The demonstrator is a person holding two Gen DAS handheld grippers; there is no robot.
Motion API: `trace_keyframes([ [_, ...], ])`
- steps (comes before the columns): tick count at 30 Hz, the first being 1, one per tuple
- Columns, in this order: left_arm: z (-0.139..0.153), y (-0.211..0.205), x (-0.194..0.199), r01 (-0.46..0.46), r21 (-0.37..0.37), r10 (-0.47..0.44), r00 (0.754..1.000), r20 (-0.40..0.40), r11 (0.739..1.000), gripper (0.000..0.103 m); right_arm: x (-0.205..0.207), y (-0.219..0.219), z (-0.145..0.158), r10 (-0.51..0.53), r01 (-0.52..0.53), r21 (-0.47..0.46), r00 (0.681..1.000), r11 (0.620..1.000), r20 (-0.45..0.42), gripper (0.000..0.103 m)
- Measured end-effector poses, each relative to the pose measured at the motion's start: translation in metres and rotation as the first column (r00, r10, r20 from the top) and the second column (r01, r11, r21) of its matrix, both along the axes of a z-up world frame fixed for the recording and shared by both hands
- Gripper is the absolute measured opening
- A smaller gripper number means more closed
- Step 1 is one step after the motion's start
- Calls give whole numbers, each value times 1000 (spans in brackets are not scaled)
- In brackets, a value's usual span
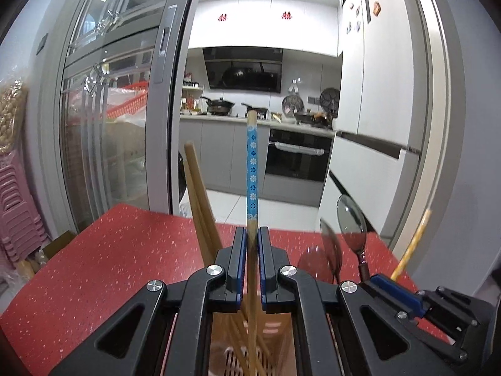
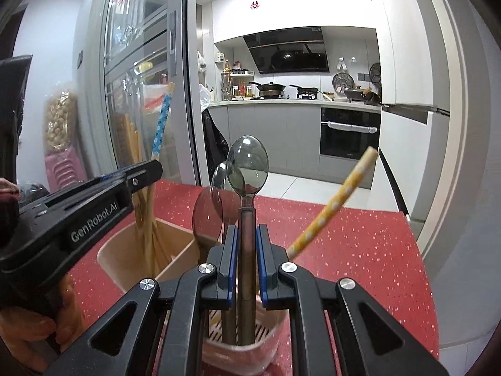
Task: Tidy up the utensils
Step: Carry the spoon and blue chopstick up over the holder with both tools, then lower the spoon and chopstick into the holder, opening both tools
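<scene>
My left gripper (image 1: 251,235) is shut on a blue flower-patterned chopstick (image 1: 251,169) that stands upright over the beige holder compartment (image 1: 247,329), where plain wooden chopsticks (image 1: 200,200) lean. My right gripper (image 2: 246,235) is shut on the handle of a metal spoon (image 2: 247,166) with its bowl up, standing in the pink compartment (image 2: 250,341). A second spoon (image 2: 220,178) and a yellow patterned chopstick (image 2: 335,203) stand in the same compartment. The left gripper (image 2: 125,178) and the blue chopstick (image 2: 161,125) show at left in the right wrist view.
The utensil holder (image 2: 175,250) stands on a red speckled table (image 2: 360,250). A glass sliding door (image 1: 119,109) is beyond the table on the left. A kitchen with an oven (image 1: 297,159) lies behind. The right gripper's side (image 1: 422,310) is close at right.
</scene>
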State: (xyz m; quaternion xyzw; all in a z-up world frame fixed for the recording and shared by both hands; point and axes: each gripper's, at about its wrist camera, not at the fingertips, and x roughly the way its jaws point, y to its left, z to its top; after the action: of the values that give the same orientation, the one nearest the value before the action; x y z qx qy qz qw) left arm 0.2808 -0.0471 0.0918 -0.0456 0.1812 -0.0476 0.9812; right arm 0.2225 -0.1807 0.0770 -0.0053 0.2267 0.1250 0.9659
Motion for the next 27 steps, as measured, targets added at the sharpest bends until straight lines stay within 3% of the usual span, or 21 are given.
trace_keyframes([
  [14,-10,2,-4,5,12,-3,992,-123,1000,33,0,-4,-4,31,-30,10,994,1000,-107,13],
  [19,-11,4,-6,0,3,1,988,-153,1000,33,-3,-7,-2,34,-31,26,992,999,-121,32],
  [27,-4,9,-15,-13,4,14,987,-160,1000,33,-12,-14,12,37,-27,77,991,997,-126,44],
])
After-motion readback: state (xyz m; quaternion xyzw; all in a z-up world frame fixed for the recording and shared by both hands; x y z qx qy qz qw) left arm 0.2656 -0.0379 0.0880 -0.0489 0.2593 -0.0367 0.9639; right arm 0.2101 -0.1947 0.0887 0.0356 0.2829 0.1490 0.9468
